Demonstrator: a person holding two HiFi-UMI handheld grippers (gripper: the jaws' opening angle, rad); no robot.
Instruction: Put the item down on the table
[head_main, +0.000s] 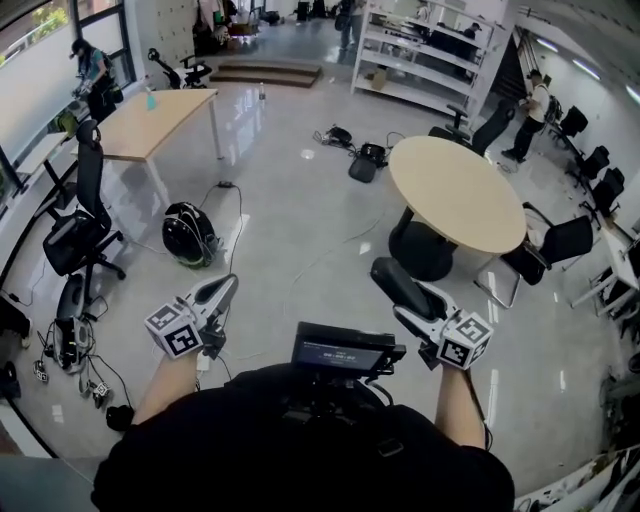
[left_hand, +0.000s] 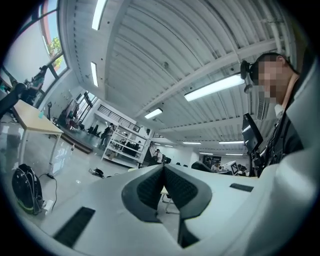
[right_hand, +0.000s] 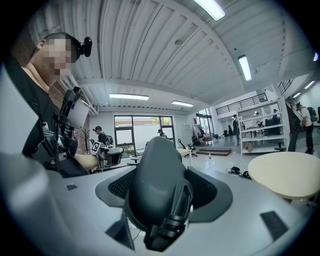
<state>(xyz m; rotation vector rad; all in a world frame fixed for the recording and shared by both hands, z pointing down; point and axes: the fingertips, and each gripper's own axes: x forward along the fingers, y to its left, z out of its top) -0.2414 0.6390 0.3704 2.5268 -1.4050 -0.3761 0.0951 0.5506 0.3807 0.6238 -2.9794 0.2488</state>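
L gripper: jaws pressed together at the tips, nothing between them, so clenched and empty. Ahead and left of it on the floor I see a black rounded thing, bag or helmet, can't say which at this res. Rect wooden table is further out past that, office chair off to the gripper's left. Screen unit sits on the wearer's chest, between the two grippers.

R gripper: jaws spread wide and grasping the dark grey item, pads touching it on both sides. The item has a rounded shell w/ a black clip-like part at the near end. It's up in the air in the R jaws, not resting on any surface.

Round table is ahead and a bit right of the R gripper, well apart from the item. Black chair is just beyond the table's right edge.
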